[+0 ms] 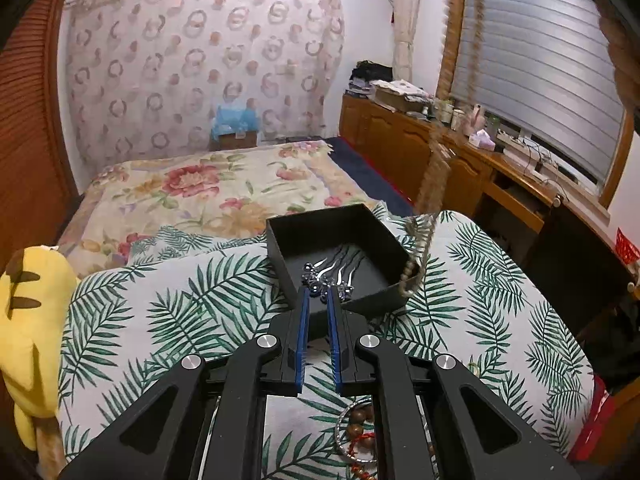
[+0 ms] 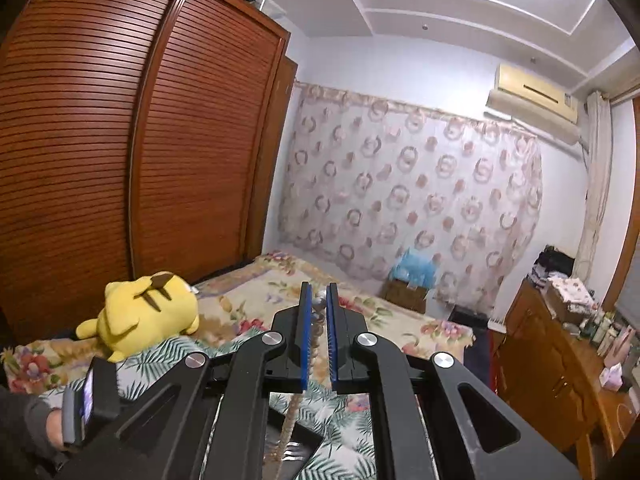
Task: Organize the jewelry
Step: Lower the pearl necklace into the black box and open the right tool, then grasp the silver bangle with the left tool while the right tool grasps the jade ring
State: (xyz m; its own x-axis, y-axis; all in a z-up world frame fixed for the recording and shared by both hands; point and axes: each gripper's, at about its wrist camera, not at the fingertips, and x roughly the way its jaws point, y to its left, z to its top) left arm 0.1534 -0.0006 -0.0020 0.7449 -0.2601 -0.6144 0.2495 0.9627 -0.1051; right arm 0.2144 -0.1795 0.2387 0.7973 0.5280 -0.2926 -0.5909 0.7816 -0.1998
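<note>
An open black box [image 1: 384, 236] sits on a leaf-print pillow [image 1: 168, 312]; several silver hairpins [image 1: 334, 270] lie inside it. My left gripper [image 1: 319, 292] is shut on the ornament ends of the hairpins at the box's near edge. My right gripper [image 2: 319, 300] is held high and shut on a long beaded necklace [image 2: 316, 322]. The necklace hangs down under it [image 1: 430, 184], and its lower end drapes over the box's right corner. A silver bangle and brown bead bracelet [image 1: 356, 432] lie on the pillow under my left gripper.
A yellow plush toy [image 1: 30, 320] lies left of the pillow, also seen in the right wrist view [image 2: 148, 312]. A floral bedspread [image 1: 208, 188] stretches behind. Wooden cabinets with clutter [image 1: 440, 136] stand to the right, a wooden wardrobe [image 2: 120, 140] to the left.
</note>
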